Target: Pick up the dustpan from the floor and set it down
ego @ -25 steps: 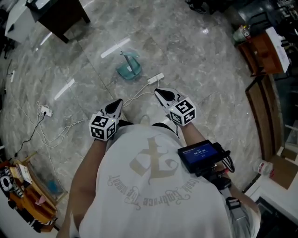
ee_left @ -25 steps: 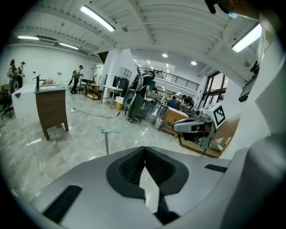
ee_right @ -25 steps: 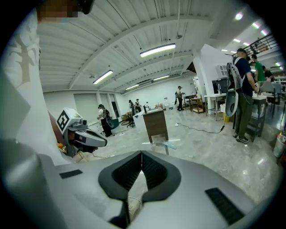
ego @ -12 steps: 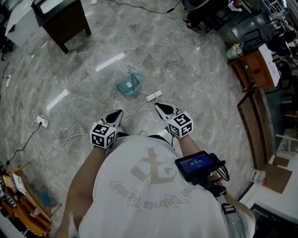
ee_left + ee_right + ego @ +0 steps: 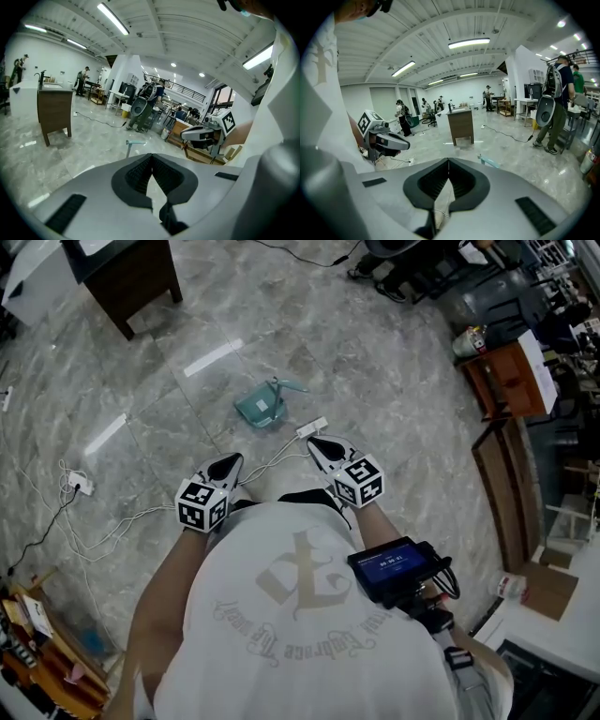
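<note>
Dustpan [image 5: 260, 408] was seen lying on floor [image 5: 394, 427], ahead of both grippers, untouched. Left gripper [image 5: 232, 461] and right gripper [image 5: 315, 441]: jaws were found clenched, nothing grasped.

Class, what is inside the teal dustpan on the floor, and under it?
The dustpan shows only plain teal inside, no visible debris, though it is too small to rule out dust. It rests on the marble floor; the patch beneath is covered.

No text can be read outright. Your shirt [image 5: 281, 634] carries an arc of ornate lettering beneath an emblem, too stylised to decipher; the blue screen [image 5: 392, 565] by your right arm shows one line of characters, too small.
</note>
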### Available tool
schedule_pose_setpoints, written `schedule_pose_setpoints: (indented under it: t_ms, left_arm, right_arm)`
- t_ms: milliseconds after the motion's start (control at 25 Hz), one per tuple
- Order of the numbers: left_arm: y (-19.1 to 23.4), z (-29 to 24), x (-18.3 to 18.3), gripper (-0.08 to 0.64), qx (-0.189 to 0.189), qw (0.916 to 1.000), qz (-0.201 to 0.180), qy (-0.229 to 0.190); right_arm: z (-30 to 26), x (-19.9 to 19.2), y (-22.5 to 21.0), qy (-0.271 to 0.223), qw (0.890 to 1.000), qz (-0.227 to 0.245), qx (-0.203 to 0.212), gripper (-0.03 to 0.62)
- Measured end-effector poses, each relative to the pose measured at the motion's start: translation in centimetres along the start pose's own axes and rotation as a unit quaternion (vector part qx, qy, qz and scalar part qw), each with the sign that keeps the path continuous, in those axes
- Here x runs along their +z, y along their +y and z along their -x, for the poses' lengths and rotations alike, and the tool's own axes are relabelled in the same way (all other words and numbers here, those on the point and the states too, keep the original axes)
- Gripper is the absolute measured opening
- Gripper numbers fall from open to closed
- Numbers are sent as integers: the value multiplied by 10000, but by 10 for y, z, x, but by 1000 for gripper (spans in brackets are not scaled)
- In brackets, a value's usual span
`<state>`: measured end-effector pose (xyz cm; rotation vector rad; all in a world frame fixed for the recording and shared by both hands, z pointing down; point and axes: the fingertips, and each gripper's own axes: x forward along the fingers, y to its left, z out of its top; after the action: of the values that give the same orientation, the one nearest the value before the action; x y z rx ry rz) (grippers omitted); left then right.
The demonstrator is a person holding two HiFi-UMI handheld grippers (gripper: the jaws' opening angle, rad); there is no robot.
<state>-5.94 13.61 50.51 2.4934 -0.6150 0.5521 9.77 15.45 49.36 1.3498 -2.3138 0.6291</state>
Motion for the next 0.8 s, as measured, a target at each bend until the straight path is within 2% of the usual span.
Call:
schedule_pose_setpoints:
  t_ms: [200,560,800]
  left_arm:
    - [19,17,-4,12,112,9998,135,-62]
    - [40,32,-9,12,365,9982,473,-111]
    - [68,40,-7,12,717,9952,650,-165]
  right_arm:
    - [-17,1,5,170,9999,-12,19,17]
    - [-52,14,15,396,9983,204,381,17]
    - [-82,14,9,584,9960,283,618,17]
